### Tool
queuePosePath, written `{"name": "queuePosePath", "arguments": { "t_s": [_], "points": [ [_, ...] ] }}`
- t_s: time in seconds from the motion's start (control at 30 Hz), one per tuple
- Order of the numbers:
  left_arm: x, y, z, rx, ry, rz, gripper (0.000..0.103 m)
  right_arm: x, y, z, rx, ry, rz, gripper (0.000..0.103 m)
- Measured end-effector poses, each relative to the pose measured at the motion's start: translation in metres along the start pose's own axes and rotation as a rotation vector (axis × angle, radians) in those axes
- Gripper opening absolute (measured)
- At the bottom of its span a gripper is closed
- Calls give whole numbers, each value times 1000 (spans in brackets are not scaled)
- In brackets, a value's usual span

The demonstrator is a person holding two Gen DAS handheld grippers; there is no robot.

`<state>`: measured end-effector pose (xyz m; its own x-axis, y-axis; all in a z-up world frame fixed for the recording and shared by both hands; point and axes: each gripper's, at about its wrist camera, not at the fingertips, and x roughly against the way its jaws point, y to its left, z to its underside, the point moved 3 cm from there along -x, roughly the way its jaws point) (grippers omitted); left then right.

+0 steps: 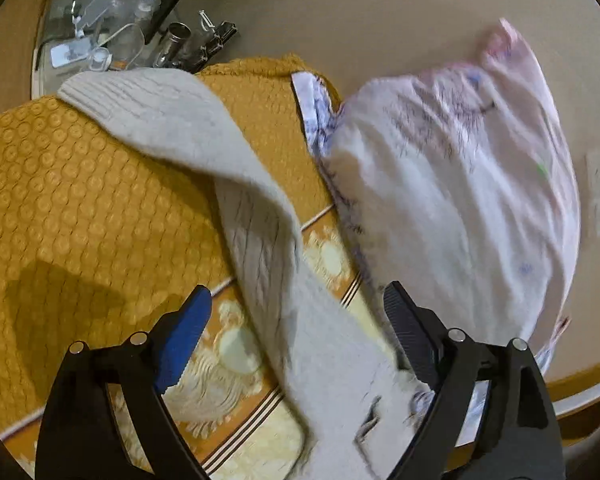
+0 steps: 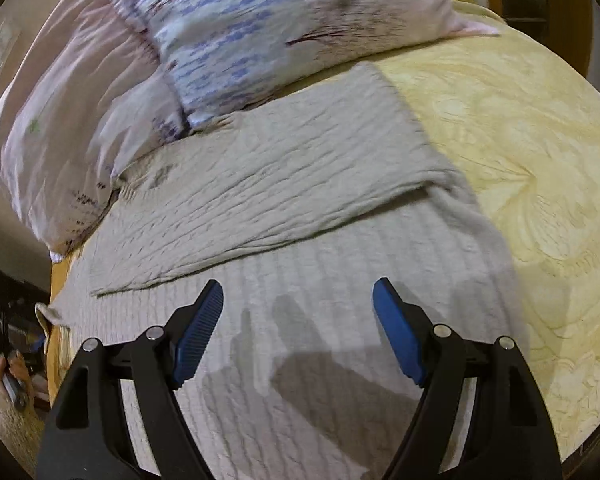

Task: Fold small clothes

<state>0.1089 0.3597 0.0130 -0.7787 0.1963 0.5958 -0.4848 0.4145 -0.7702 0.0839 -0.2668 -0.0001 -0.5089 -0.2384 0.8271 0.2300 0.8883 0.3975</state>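
A pale grey ribbed knit sweater [image 2: 284, 184] lies spread on the bed, with one part folded flat across its body. In the left wrist view a long strip of the same grey knit [image 1: 260, 240] runs from the upper left down between my fingers. My left gripper [image 1: 298, 316] is open, its pads standing wide on either side of that strip and apart from it. My right gripper [image 2: 298, 316] hovers open just above the sweater's ribbed lower body, with nothing between its blue pads [image 2: 198, 332].
A mustard patterned bedspread [image 1: 80, 200] covers the bed, pale yellow [image 2: 532, 152] on the right side. A pink and white printed pillow [image 1: 460, 200] lies beside the sweater, and two pillows [image 2: 280, 20] crowd its far edge. Clear plastic clutter [image 1: 92, 36] sits beyond the bed.
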Motion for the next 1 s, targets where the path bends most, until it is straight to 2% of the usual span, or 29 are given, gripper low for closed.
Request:
{"name": "queuePosePath", "arguments": {
  "t_s": [0.1,0.13,0.17,0.23,0.3,0.4,0.47,0.57,0.77,0.87,1.0],
  "points": [
    [-11,0,-12,10,-22,-33,85,1,5,0,23,-1,7,77],
    [-17,0,-15,20,-24,-48,76,2,3,0,18,-2,9,77],
    [-21,1,-18,29,-22,-51,71,3,1,-1,12,-3,12,77],
    [-29,5,-27,69,-33,-71,48,5,-6,-2,-5,-8,24,77],
    [-33,9,-31,98,-39,-80,33,8,-12,-4,-22,-13,32,77],
    [-35,11,-34,100,-43,-85,8,11,-19,-3,-38,-16,40,77],
    [-33,5,-33,77,-61,-85,7,12,-23,-2,-49,-17,41,77],
    [-29,-6,-29,37,-78,-38,6,12,-26,-2,-57,-17,37,77],
    [-11,-65,2,-101,-56,167,5,12,-23,-5,-47,-23,20,77],
    [-5,-106,33,-192,-12,279,5,12,-20,-5,-36,-24,9,77],
    [-11,-161,94,-328,99,412,5,13,-21,-5,-31,-23,3,77]
  ]
}}
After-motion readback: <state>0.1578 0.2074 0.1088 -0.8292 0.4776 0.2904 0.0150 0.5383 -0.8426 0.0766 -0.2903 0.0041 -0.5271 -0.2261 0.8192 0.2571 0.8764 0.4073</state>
